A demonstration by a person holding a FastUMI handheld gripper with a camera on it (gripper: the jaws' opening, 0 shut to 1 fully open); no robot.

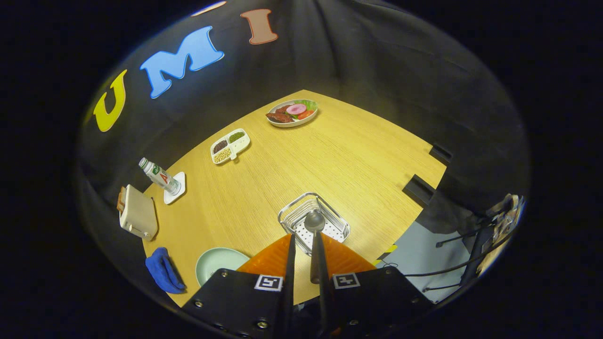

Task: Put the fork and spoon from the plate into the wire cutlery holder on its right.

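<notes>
No legible text on any object. Two square black-and-white fiducial markers (269,282) sit low centre of the frame, one on each black gripper block (235,301); they carry patterns only, no characters. The bottle (160,176) at mid left, standing on a white coaster (181,186), carries a label with red and green printing, too small and blurred to make out. Yellow-black hazard striping (388,249) marks the table edge at lower right; no wording on it.
</notes>
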